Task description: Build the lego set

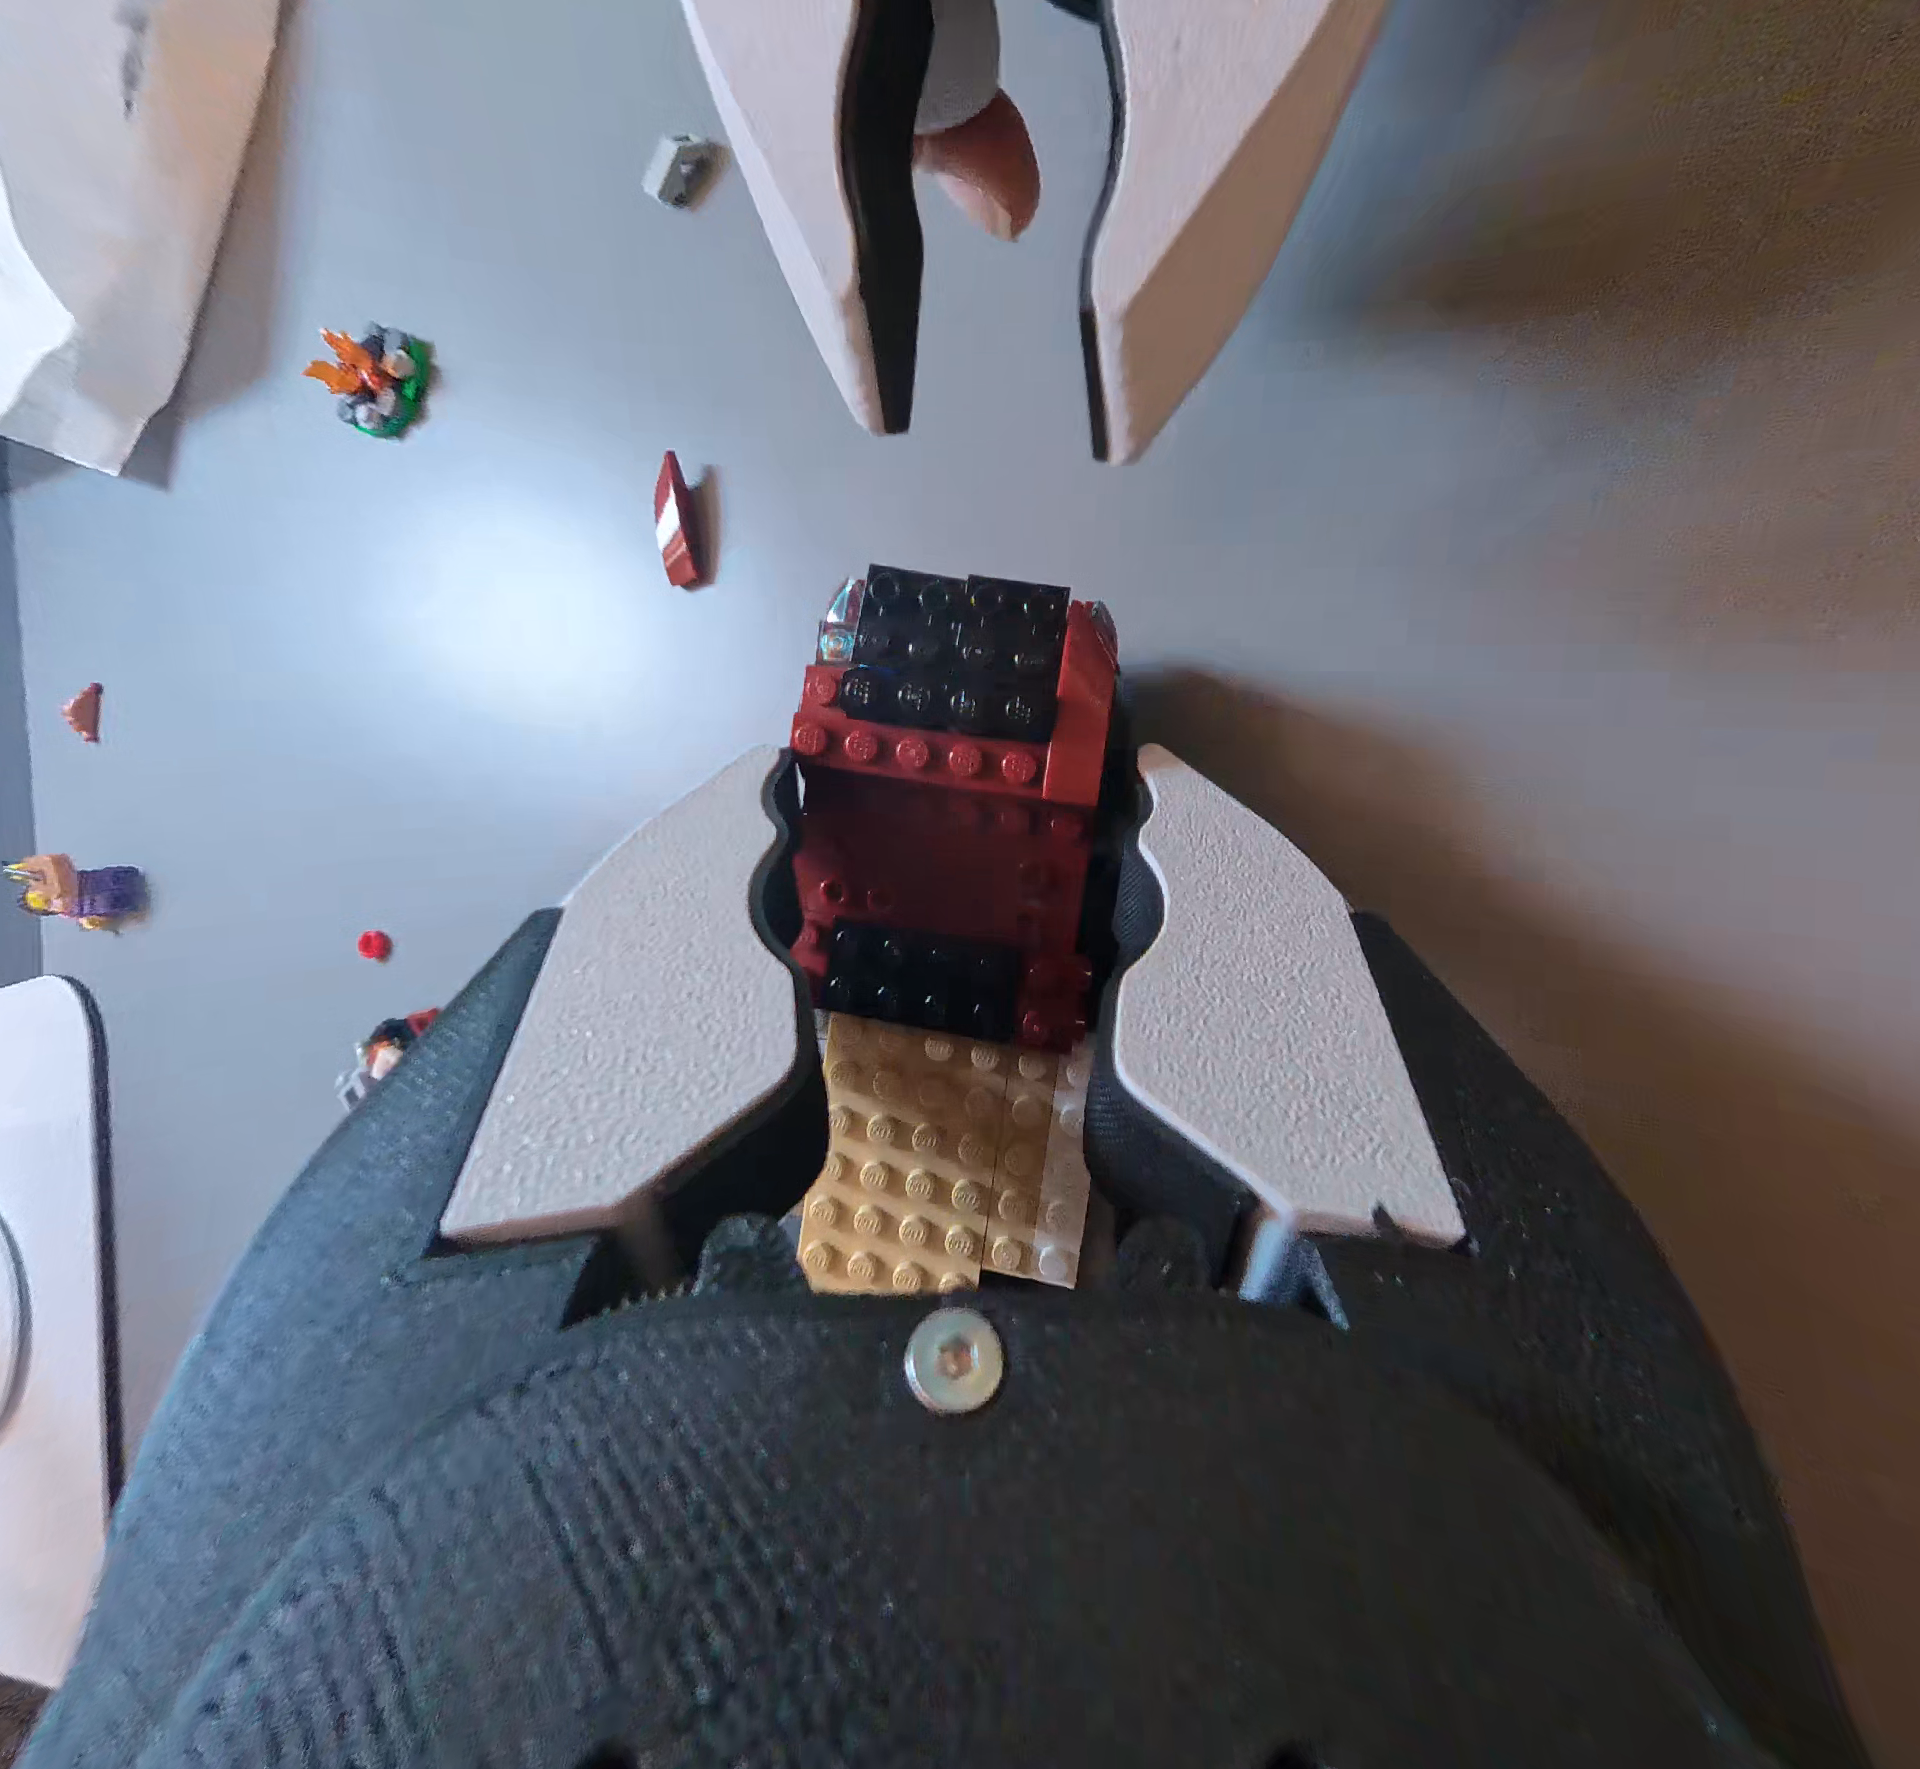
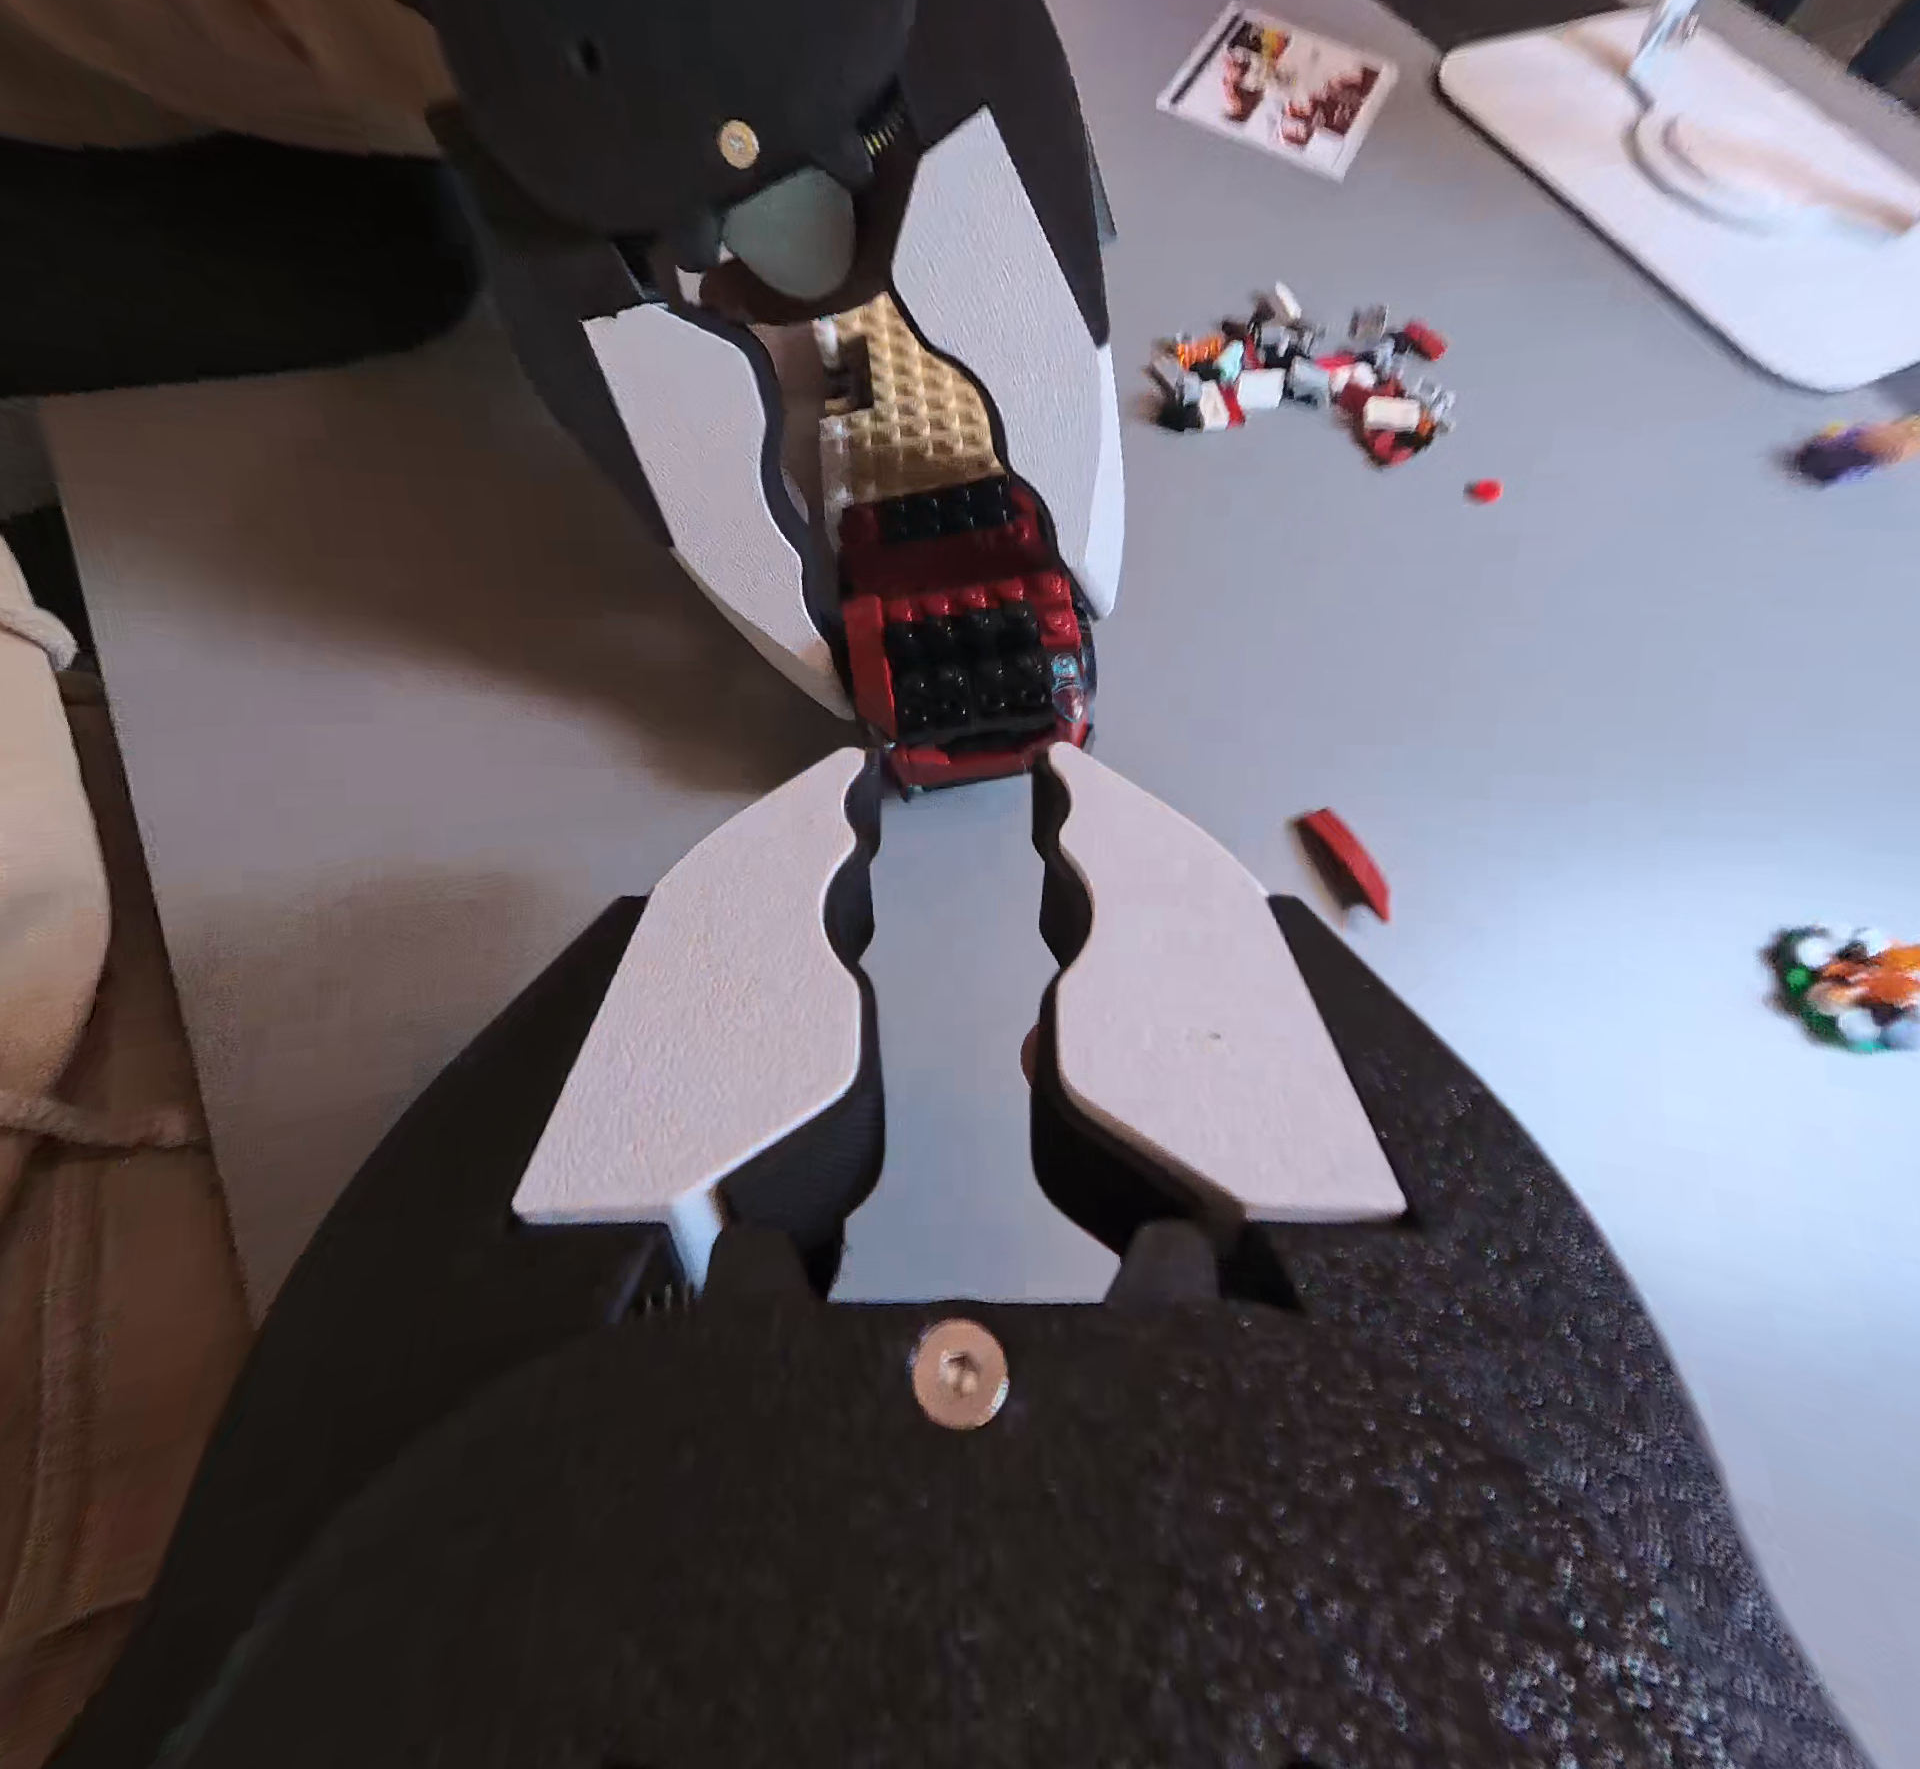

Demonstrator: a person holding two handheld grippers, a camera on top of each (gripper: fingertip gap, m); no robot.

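Toy car: a half-built model of dark red and black bricks on a tan studded plate; it sits between the pads of my left claw, raised over the grey table.
Left claw: set wide, its pads closed against the car's two sides, the nose sticking out past the tips.
Right claw: partly open with nothing in it; bare table shows between its fingers, and its tips sit just short of the car's nose.
Step in hand: I judge I am steadying the car with the left and bringing the right up to its front.
Left view only: a curved dark red piece near the car and a small green and orange cluster farther off.
Right view only: a heap of loose bricks, a printed booklet and a white stand base.
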